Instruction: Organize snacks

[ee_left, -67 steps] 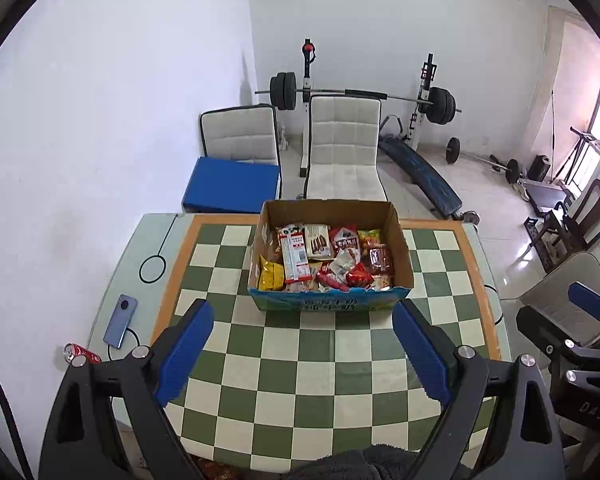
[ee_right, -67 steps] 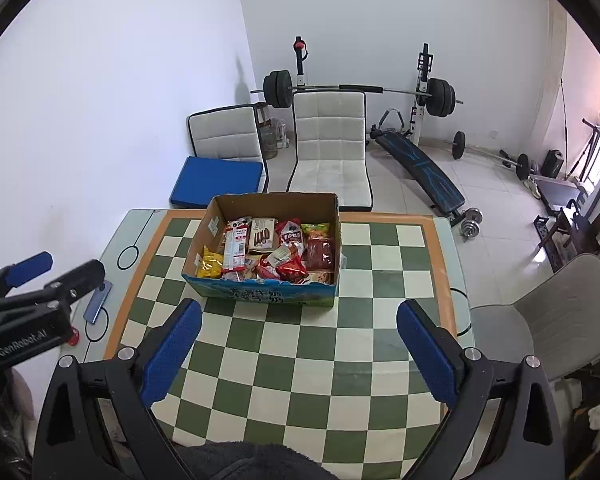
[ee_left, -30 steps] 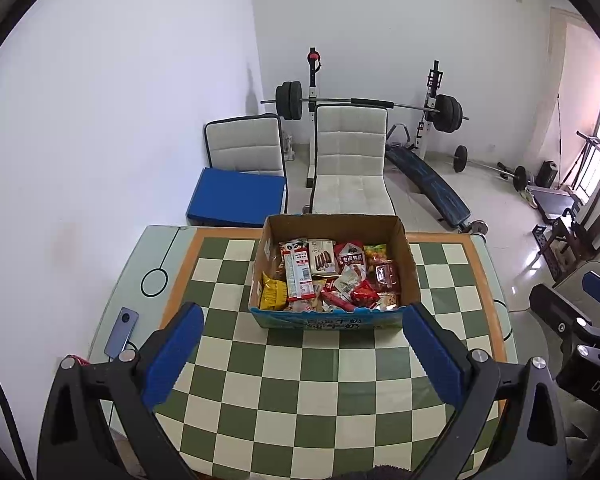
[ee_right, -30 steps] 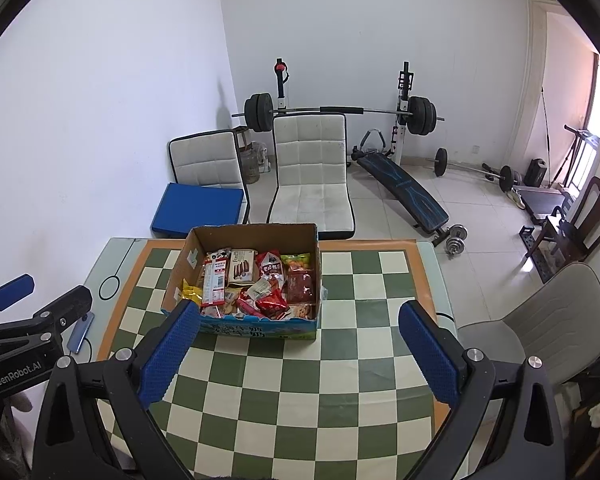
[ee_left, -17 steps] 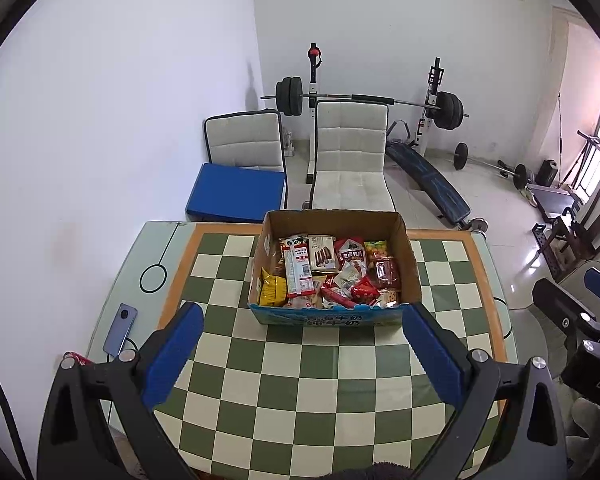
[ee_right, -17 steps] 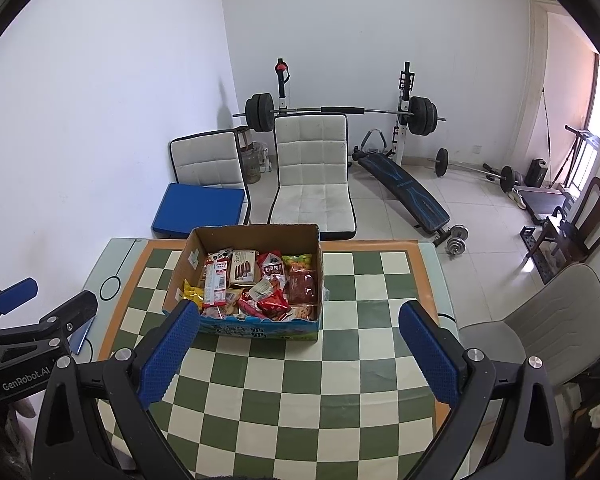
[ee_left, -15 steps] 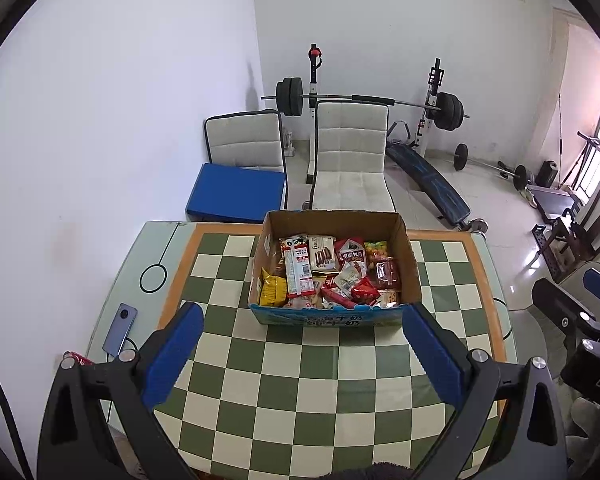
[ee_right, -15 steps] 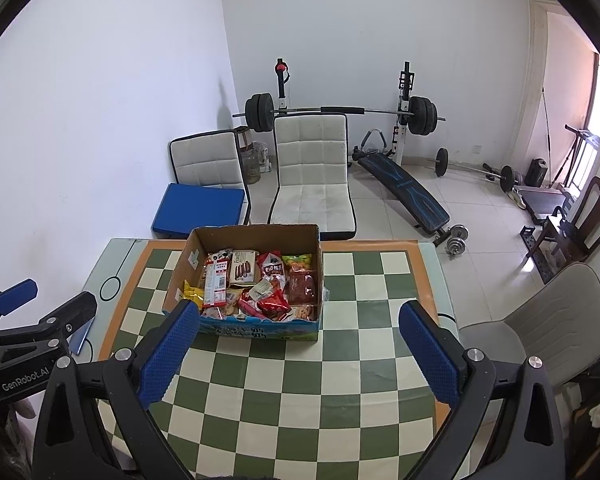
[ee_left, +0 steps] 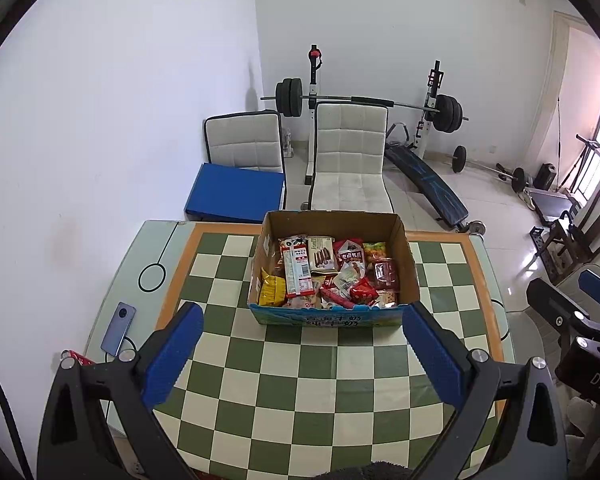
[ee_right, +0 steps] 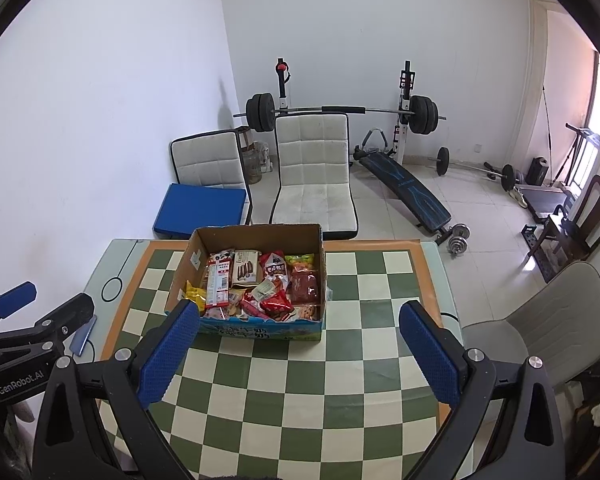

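Note:
An open cardboard box (ee_left: 332,220) with a blue printed front stands on the far half of the checkered table (ee_left: 300,364). Several snack packets (ee_left: 332,276) fill it: yellow, red and white wrappers, a biscuit pack. The right wrist view has the same box (ee_right: 256,236) left of centre. My left gripper (ee_left: 300,356) hangs open above the near table, well short of the box, nothing between its blue pads. My right gripper (ee_right: 296,348) is open too and holds nothing; its left pad overlaps the box's front corner in the picture. Each gripper appears at the edge of the other's view.
A phone (ee_left: 118,332) and a red can (ee_left: 78,358) lie on the table's left glass border. Behind the table stand two white chairs (ee_left: 350,152), one carrying a blue cushion (ee_left: 236,192), and a barbell rack. A grey chair (ee_right: 540,320) sits at the right.
Both grippers rose and drew back from the table over the last two seconds, so the box looks smaller and further off. In the last half second almost nothing moved. Both jaws stayed open.

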`<state>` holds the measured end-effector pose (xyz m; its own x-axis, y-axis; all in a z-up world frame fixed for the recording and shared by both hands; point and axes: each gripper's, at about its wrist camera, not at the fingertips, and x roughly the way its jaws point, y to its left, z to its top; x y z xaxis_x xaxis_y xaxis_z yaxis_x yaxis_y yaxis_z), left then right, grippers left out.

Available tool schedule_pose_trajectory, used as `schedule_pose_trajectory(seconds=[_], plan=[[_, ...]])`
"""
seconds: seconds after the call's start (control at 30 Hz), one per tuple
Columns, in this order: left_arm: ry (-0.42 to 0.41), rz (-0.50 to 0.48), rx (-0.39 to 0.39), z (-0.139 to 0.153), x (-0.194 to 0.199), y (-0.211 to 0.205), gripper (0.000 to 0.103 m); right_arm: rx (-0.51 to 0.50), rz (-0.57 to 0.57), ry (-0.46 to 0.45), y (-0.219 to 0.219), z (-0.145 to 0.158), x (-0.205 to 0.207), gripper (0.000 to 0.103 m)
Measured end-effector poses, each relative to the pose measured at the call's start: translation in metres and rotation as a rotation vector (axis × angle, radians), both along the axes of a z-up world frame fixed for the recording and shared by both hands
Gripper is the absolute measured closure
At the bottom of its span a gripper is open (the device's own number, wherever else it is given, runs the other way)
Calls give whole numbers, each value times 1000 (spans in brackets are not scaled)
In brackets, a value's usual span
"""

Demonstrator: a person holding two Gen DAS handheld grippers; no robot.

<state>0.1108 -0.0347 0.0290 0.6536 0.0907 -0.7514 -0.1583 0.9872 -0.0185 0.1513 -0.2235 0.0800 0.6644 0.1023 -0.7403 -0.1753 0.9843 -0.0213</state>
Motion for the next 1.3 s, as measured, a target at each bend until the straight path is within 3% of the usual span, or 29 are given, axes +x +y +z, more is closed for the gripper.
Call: schedule_pose_trajectory(seconds=[1.3], plan=[[0, 21, -15, 4, -5, -2, 1, 3, -29, 4, 7, 0, -7, 1]])
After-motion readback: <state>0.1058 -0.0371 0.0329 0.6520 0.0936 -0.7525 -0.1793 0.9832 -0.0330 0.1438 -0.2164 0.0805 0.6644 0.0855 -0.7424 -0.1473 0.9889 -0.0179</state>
